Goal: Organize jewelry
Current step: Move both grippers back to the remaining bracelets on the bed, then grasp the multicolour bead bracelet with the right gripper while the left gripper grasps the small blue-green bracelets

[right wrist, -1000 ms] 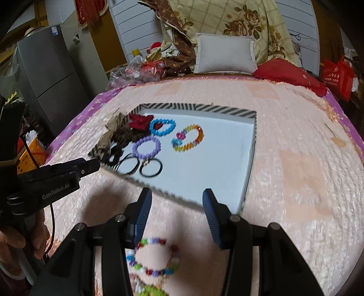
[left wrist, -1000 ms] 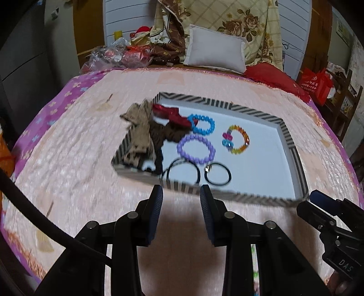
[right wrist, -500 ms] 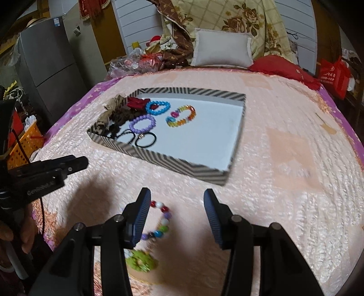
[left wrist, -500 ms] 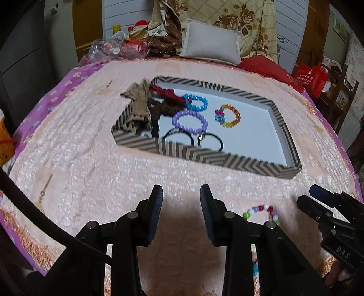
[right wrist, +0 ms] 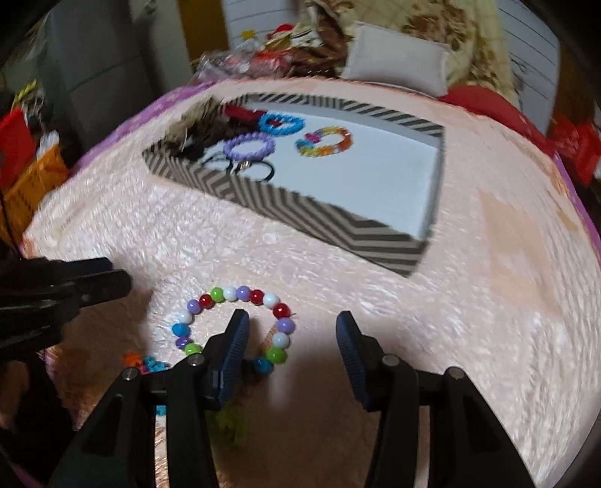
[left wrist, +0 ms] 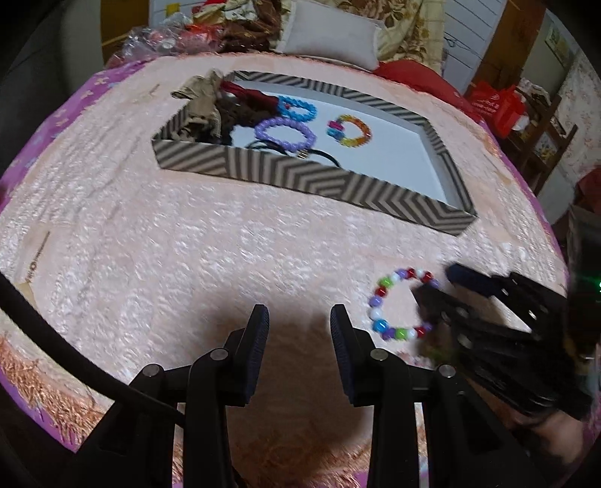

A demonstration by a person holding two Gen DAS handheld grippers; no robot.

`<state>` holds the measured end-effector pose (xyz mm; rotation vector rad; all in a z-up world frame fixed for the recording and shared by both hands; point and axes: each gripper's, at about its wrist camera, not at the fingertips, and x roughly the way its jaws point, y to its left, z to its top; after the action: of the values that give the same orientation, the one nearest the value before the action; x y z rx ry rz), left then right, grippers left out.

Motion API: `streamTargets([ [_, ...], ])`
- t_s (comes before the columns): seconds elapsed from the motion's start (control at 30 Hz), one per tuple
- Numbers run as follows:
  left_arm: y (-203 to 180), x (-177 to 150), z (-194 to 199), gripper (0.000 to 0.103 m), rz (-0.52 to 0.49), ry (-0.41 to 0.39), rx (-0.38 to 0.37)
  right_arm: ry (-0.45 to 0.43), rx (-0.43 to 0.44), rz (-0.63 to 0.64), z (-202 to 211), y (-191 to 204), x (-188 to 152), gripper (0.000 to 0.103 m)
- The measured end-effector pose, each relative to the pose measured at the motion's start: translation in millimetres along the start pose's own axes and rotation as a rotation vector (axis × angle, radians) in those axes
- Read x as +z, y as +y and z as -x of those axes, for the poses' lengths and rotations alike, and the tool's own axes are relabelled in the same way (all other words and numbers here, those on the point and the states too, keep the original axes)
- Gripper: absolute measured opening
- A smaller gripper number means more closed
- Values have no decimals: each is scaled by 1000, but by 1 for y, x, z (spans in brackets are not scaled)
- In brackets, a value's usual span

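My right gripper, fingers apart, hovers low in the frame over a multicolored bead bracelet on the pink bedspread, my left gripper also open and empty, while the striped box above holds purple, blue and rainbow bracelets and black hair ties.

Bedspread: pink, textured, purple floral border.
White pillow: at the bedspread's far edge, upright.
Floral quilt: behind the pillow (beige with brown flowers).
Red cushion: right of the pillow.
Plastic bags: left of the pillow, crumpled.
Orange basket: off the bedspread's left side.
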<state>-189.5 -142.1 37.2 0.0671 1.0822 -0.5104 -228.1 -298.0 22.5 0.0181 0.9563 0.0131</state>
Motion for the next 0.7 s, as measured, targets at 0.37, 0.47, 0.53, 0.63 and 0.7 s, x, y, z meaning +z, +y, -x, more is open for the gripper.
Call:
streamTargets([
  [0.37, -27, -24, -3, 59, -92, 89, -113, 9, -3, -54, 8, -35, -8, 10],
  [0.47, -30, -30, -7, 59, -97, 102, -100, 1, -2, -59, 8, -35, -8, 10],
  [0.53, -34, -31, -7, 60, -106, 102, -89, -5, 3, -63, 7, -34, -8, 13],
  [0.63, -37, -30, -8, 60, -95, 100, -81, -9, 2, -60, 7, -32, -7, 14],
  [0.7, -40, -31, -9, 60, -104, 86, -68, -14, 0, -55, 6, -31, -7, 14],
])
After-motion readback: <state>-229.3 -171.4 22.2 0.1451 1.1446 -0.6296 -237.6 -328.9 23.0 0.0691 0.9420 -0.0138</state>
